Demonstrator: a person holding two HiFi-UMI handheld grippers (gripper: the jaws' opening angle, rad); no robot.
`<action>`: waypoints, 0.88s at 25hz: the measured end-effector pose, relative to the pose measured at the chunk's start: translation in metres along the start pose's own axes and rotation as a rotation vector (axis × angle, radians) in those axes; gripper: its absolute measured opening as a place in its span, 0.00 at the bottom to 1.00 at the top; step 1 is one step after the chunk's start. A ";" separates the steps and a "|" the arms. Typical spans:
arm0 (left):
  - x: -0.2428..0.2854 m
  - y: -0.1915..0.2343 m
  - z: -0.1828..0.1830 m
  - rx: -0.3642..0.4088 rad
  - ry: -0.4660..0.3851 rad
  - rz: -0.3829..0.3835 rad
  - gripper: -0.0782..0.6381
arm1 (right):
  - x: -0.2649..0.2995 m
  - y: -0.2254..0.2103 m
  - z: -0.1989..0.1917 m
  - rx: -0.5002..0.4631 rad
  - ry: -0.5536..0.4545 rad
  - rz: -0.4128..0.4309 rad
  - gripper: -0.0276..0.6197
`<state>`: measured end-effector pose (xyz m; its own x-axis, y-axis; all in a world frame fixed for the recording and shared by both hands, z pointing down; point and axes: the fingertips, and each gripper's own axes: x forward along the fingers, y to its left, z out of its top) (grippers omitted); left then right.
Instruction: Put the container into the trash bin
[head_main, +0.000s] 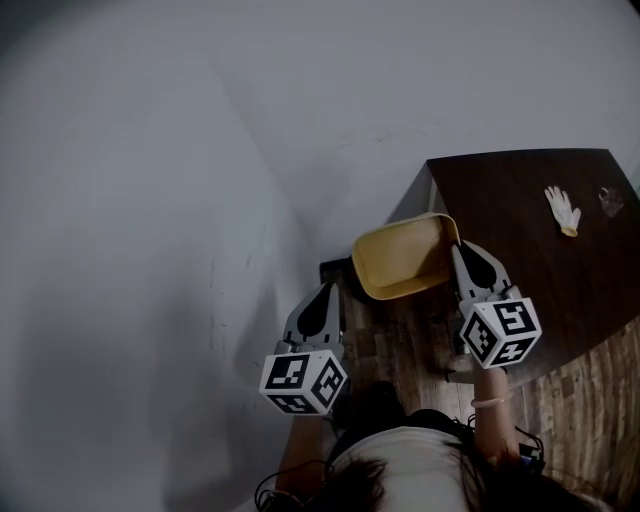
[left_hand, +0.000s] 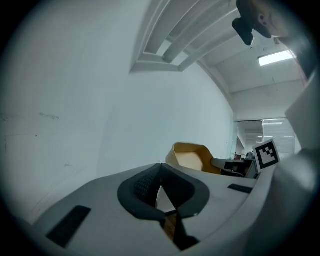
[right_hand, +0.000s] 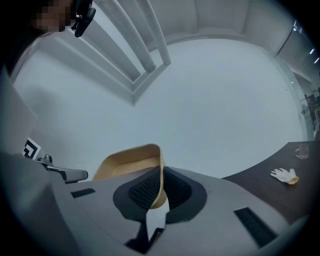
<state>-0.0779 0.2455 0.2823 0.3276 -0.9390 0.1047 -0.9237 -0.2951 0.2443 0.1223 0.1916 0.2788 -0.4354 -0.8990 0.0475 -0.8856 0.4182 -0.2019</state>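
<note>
A shallow tan container (head_main: 400, 260) hangs in the air between the white wall and the dark table. My right gripper (head_main: 462, 250) is shut on its right rim; in the right gripper view the thin wall of the container (right_hand: 130, 162) sits pinched between the pads of that gripper (right_hand: 161, 185). My left gripper (head_main: 325, 295) is lower and to the left of the container, apart from it, shut with nothing in it. In the left gripper view the container (left_hand: 192, 157) shows beyond the closed left gripper (left_hand: 161, 175). A dark low object (head_main: 333, 270) lies partly hidden under the container; what it is I cannot tell.
A dark wooden table (head_main: 540, 220) fills the right side, with a white glove (head_main: 563, 210) and a small clear cup (head_main: 610, 202) on it. A plain white wall (head_main: 150, 200) rises close on the left. Wood-plank floor (head_main: 400, 340) shows below the grippers.
</note>
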 end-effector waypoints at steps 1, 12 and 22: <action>-0.004 -0.001 0.000 0.004 0.000 0.003 0.14 | -0.003 0.001 0.001 0.002 -0.002 0.002 0.08; 0.068 0.048 -0.014 -0.033 0.058 -0.006 0.14 | 0.086 -0.020 -0.017 0.023 0.032 0.001 0.08; 0.166 0.061 -0.005 -0.019 0.062 -0.004 0.14 | 0.170 -0.064 -0.021 0.032 0.074 0.033 0.08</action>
<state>-0.0795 0.0727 0.3191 0.3432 -0.9249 0.1635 -0.9188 -0.2945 0.2630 0.1021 0.0149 0.3203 -0.4759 -0.8723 0.1123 -0.8656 0.4420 -0.2353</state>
